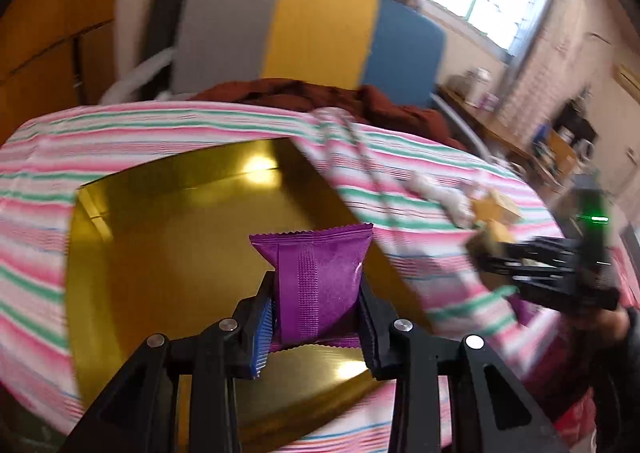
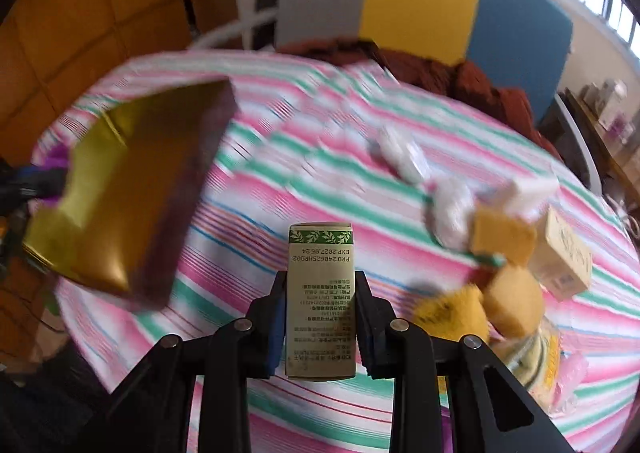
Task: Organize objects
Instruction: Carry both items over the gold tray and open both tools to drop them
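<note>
My left gripper (image 1: 316, 317) is shut on a purple snack packet (image 1: 316, 281) and holds it over the open gold box (image 1: 168, 253) on the striped tablecloth. My right gripper (image 2: 320, 317) is shut on a small beige carton with a green leaf band (image 2: 320, 293), held above the cloth to the right of the gold box (image 2: 120, 189). In the left wrist view the right gripper (image 1: 492, 253) shows blurred at the right edge. The left gripper with the purple packet (image 2: 54, 161) peeks in at the left edge of the right wrist view.
A cluster of loose items lies on the cloth at the right: white wrapped packets (image 2: 404, 157), yellow packets (image 2: 504, 241), a beige carton (image 2: 564, 257), a yellow pouch (image 2: 456, 313). A brown cloth (image 1: 320, 97) and a grey, yellow and blue panel (image 1: 312, 29) stand behind the table.
</note>
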A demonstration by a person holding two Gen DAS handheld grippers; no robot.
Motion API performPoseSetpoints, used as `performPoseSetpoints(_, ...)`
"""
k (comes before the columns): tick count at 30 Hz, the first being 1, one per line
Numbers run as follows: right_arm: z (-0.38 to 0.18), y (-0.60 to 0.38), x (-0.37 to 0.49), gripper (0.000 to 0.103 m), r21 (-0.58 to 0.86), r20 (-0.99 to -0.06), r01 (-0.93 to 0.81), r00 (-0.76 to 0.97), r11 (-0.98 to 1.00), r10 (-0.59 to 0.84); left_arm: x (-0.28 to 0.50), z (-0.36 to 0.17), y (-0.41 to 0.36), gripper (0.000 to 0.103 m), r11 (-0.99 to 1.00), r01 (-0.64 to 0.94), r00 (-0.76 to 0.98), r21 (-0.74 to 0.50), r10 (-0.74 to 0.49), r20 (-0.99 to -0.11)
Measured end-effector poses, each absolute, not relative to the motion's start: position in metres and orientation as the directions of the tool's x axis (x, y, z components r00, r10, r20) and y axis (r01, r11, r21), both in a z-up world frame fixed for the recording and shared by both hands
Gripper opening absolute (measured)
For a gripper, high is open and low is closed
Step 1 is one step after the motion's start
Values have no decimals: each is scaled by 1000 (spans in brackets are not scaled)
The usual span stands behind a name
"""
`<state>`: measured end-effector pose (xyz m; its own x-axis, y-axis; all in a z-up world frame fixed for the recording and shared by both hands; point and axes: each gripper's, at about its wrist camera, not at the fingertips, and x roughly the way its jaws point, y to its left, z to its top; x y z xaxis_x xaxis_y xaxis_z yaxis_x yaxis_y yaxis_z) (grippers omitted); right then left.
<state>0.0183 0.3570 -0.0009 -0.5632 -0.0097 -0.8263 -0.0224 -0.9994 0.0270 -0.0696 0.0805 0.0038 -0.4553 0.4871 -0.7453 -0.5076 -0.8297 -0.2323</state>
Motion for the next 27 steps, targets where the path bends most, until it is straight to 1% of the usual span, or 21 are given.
performPoseSetpoints(3,20,323,0,30,95,-790,41,-605,-995,-100,-90,3,59,37,-881,-436,-521,-186,416,-745)
performPoseSetpoints(5,29,298,-15,31,159,-772,86,-610,-984,-178,-99,2,48,48,-901,-398,-552,-173,385,-739)
performPoseSetpoints(7,34,272,-29,32,218,-753,124,-610,-968,-248,-108,5,34,52,-923,-349,-579,-161,348,-737)
performPoseSetpoints(8,36,258,-36,40,252,-739,148,-609,-956,-289,-111,8,26,56,-932,-325,-598,-163,336,-728)
performPoseSetpoints(9,35,247,-41,56,266,-733,162,-607,-950,-308,-112,11,21,59,-936,-310,-609,-165,329,-722)
performPoseSetpoints(10,34,236,-44,62,260,-733,170,-606,-950,-309,-112,12,16,64,-938,-305,-614,-167,328,-718)
performPoseSetpoints(11,32,227,-46,65,252,-737,177,-602,-952,-307,-110,13,12,64,-939,-300,-620,-170,327,-714)
performPoseSetpoints(14,24,205,-45,65,244,-752,209,-576,-947,-321,-102,13,4,64,-945,-285,-629,-162,312,-712)
performPoseSetpoints(16,20,195,-39,66,213,-765,217,-569,-953,-301,-96,11,-2,64,-948,-269,-631,-168,306,-713)
performPoseSetpoints(18,15,192,-32,70,194,-773,208,-570,-959,-280,-90,8,-5,64,-956,-236,-635,-173,287,-717)
performPoseSetpoints(20,9,191,-28,76,177,-776,193,-576,-965,-257,-87,4,-4,64,-961,-215,-634,-173,272,-724)
performPoseSetpoints(22,6,192,-22,77,152,-777,179,-587,-972,-229,-81,1,-5,64,-962,-204,-632,-179,269,-727)
performPoseSetpoints(27,8,192,-9,88,100,-754,137,-636,-985,-165,-65,3,2,64,-964,-217,-643,-156,261,-720)
